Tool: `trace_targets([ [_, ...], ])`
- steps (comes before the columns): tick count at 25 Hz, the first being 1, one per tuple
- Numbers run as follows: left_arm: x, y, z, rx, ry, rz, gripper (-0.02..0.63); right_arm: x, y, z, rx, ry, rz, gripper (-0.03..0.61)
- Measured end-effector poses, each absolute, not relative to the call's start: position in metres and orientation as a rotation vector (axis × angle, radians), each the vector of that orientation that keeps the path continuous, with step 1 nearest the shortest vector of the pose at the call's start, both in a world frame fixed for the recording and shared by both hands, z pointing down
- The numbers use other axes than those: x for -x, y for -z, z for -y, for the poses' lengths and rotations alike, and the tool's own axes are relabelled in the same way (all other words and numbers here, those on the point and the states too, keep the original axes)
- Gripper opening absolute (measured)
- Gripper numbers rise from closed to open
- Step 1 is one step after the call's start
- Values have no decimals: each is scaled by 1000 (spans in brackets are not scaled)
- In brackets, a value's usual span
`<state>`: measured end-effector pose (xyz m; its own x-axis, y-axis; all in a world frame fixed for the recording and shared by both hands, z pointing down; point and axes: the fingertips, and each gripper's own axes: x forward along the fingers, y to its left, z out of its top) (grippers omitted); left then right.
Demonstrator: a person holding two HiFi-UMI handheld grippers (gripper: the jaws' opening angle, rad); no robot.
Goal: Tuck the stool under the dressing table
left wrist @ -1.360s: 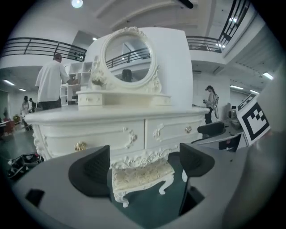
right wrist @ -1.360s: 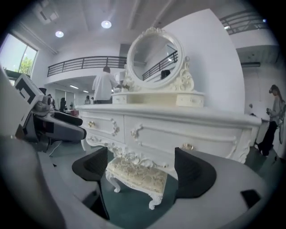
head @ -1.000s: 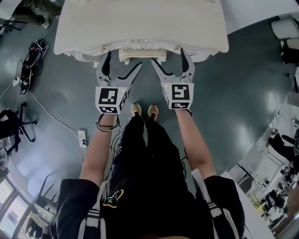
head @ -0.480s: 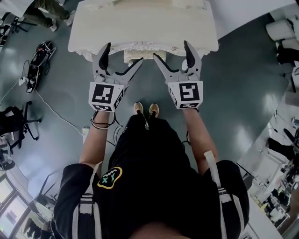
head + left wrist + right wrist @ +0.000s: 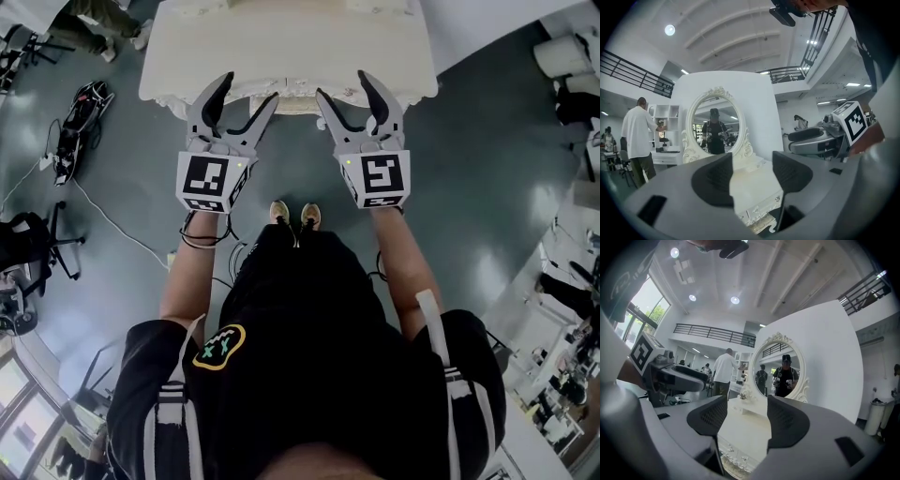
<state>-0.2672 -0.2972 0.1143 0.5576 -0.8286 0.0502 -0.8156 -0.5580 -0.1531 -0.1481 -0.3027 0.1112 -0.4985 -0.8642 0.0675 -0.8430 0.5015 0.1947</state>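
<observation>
The white dressing table (image 5: 281, 47) stands at the top of the head view, its oval mirror (image 5: 715, 126) facing both gripper views. Only a cream edge of the stool (image 5: 289, 105) shows under the table's front, and it peeks out below the drawers (image 5: 759, 227). My left gripper (image 5: 246, 94) and right gripper (image 5: 345, 89) hang side by side in the air at the table's front edge and point level at it. The jaws of both are closing, with nothing between the left gripper's (image 5: 752, 176) pads or the right gripper's (image 5: 746, 420) pads.
The person's feet (image 5: 292, 214) stand on the grey floor just behind the grippers. A black office chair (image 5: 28, 248), a cable (image 5: 112, 225) and black gear (image 5: 75, 117) lie to the left. A person in a white shirt (image 5: 637, 136) stands beyond the table.
Both grippers have risen from low beside the stool to the height of the table top. Their jaws, wide before, now stand narrower.
</observation>
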Motion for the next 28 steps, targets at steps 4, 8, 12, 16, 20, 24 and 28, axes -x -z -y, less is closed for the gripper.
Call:
trace_targets([
  [4,268,-116,297,2711,147,-1408,95,146,-114,301,-1458,220,2567,148],
  [8,266,-117,297,2756,130,-1367,23,148,-116,300,-1440,212,2564,21],
  [12,260,-115,295,2767,133,-1310,20,151,-112,299,-1428,217,2587,21],
  [16,257,-108,297,2761,108,-1287,20,153,-105,301,-1431,228,2603,20],
  [20,255,-104,299,2761,94,-1276,20,157,-99,302,-1411,226,2637,20],
  [24,250,-103,303,2753,86,-1284,20,158,-98,305,-1391,216,2659,20],
  [28,252,-105,309,2741,86,-1301,20,163,-102,311,-1372,197,2671,20],
])
